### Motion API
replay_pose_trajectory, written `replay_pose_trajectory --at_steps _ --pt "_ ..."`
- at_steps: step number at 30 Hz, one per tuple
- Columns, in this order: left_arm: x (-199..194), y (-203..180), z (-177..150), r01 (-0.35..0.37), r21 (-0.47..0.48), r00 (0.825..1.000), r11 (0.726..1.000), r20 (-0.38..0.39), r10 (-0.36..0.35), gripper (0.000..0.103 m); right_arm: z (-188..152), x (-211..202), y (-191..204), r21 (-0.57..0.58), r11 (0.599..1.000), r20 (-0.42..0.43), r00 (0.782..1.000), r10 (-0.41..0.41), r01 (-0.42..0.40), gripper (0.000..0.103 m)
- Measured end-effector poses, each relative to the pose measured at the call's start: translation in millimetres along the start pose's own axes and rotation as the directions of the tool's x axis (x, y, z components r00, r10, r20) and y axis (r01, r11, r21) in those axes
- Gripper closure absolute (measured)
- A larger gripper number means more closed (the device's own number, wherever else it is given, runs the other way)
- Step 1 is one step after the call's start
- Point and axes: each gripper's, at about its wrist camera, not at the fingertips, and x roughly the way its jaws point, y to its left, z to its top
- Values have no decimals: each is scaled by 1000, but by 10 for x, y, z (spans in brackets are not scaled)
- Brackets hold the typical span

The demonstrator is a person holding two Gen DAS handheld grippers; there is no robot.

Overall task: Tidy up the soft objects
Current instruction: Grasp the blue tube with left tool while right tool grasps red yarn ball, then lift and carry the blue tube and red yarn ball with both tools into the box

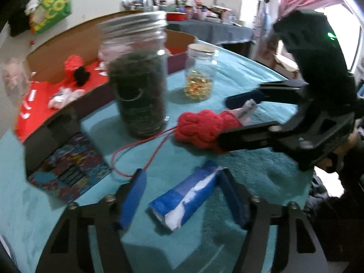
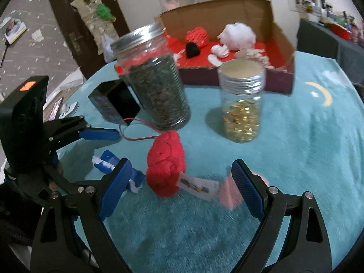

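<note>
A blue and white soft packet (image 1: 184, 202) lies on the teal blanket (image 1: 227, 72) between the fingers of my left gripper (image 1: 183, 195). Its top corner touches the right pad, and the left pad stands clear of it, so the gripper is open. A red knitted ball (image 2: 166, 163) with a paper tag (image 2: 198, 187) lies between the spread fingers of my right gripper (image 2: 182, 188), which is open and not pressing on it. In the left wrist view the right gripper (image 1: 232, 118) straddles the red ball (image 1: 202, 129). In the right wrist view the left gripper (image 2: 109, 152) is over the packet (image 2: 107, 159).
A tall jar of dark bits (image 1: 138, 86) and a smaller jar of golden pieces (image 1: 200, 72) stand behind. A cardboard box (image 2: 282, 38) holds red, black and white soft items. A small patterned box (image 1: 68, 170) lies to the left. A red cord (image 1: 141, 145) trails from the ball. A blurred pink piece (image 2: 227, 193) lies by my right finger.
</note>
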Motion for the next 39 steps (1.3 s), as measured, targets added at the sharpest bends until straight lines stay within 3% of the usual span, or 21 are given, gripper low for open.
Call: replay_pose_trajectory --at_steps 2,4,6,11,14,19,21,27,29,30,31,33,37,38,39 --pt "12 12 -2 59 -4 998 998 1 -59 62 31 63 20 -10 1000 -21 1000 12 -12 27" --pt "9 35 -13 90 -15 996 996 14 -90 73 49 140 45 -21 1000 -46 999 21 -22 64" --pt "-11 63 -40 92 -37 995 995 28 -91 77 34 187 79 -27 997 -67 996 67 -69 71" --pt "-112 220 -92 30 -145 997 989 73 -20 79 17 37 154 -45 999 17 1000 26 -25 71" --pt "-176 246 -137 -60 -191 992 980 95 79 80 -1 -113 154 -13 1000 75 997 -13 14 71" --pt "-162 237 -191 -165 -189 980 968 76 182 78 -66 -208 144 27 999 111 993 -48 45 71" --pt "-156 230 -199 -168 -194 978 967 86 188 77 -72 -188 155 20 996 103 991 -88 86 71" --pt "-164 221 -276 -203 -209 972 957 76 223 50 -182 -123 189 -1 978 90 974 -206 207 70" --pt "-177 224 -304 -216 -213 969 953 76 237 49 -234 -130 220 -13 973 92 969 -230 232 60" --pt "-171 223 -313 -215 -214 969 953 73 235 49 -250 -116 233 -19 972 88 969 -232 235 43" --pt "-162 228 -322 -216 -216 970 952 68 235 49 -266 -110 245 -22 972 90 969 -230 233 34" --pt "-145 227 -327 -224 -214 969 951 58 241 50 -290 -123 271 -27 971 112 966 -233 238 34" --pt "-138 215 -317 -213 -208 971 955 61 230 74 -299 -99 301 -35 961 122 956 -268 274 35" --pt "-145 211 -315 -214 -209 971 954 62 231 77 -297 -96 293 -28 962 124 955 -268 273 40" --pt "-152 206 -315 -216 -211 970 953 64 234 77 -293 -95 285 -24 964 125 957 -261 266 61"
